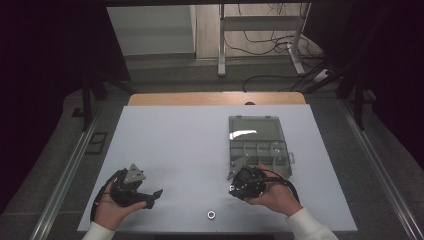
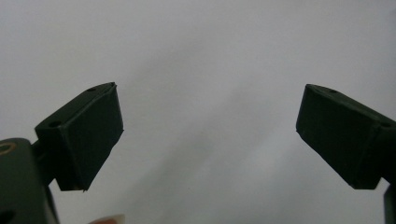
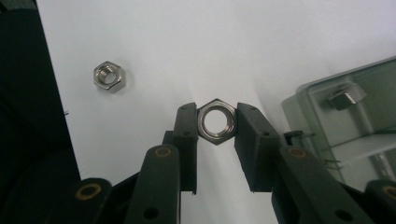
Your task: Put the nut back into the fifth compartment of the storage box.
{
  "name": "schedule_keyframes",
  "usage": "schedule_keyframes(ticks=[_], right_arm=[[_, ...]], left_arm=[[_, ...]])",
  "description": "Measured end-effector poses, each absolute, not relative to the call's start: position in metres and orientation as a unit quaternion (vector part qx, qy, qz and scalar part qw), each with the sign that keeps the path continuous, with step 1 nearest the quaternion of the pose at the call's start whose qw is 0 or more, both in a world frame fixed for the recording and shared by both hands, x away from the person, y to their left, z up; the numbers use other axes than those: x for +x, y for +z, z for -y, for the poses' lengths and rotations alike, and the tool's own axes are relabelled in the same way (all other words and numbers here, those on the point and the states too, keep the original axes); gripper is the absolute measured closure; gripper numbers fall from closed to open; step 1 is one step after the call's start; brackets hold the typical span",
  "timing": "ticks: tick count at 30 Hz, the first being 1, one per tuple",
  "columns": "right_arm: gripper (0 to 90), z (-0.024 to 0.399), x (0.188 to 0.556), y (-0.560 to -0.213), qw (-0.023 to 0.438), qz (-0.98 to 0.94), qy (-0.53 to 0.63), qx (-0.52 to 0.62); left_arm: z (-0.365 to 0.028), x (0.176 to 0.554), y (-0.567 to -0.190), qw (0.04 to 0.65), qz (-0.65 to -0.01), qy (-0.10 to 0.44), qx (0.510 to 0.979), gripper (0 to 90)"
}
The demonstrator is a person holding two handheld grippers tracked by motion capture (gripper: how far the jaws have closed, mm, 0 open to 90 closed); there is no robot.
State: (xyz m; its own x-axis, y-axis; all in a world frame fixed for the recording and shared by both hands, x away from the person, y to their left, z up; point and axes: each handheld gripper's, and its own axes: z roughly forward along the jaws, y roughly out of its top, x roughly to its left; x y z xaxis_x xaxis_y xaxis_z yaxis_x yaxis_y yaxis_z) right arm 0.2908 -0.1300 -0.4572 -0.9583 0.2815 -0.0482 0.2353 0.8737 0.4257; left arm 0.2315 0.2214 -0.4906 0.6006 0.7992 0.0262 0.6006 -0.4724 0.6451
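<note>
While a second hex nut [image 1: 211, 215] lies loose on the white tabletop [image 1: 180, 145] at the near edge, between the two hands, the right gripper [image 3: 217, 122] has its jaws pinching a steel hex nut [image 3: 216, 121] across two flats, the bore open toward its camera. Just right of and beyond that nut sits the clear compartment box [image 1: 260, 147], lid open, another nut [image 3: 346, 97] in a cell; that is probably the destination. At the near left, the left gripper [image 1: 150, 197] hovers with jaws spread wide, empty.
</note>
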Motion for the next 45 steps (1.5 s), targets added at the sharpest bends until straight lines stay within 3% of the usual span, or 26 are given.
schedule_keyframes(ticks=[45], right_arm=[[70.1,0.151,0.35,-0.454,0.105,-0.939,0.231,0.231]], left_arm=[[-0.22,0.231,-0.492,0.298,-0.414,0.163,0.844,7.6]])
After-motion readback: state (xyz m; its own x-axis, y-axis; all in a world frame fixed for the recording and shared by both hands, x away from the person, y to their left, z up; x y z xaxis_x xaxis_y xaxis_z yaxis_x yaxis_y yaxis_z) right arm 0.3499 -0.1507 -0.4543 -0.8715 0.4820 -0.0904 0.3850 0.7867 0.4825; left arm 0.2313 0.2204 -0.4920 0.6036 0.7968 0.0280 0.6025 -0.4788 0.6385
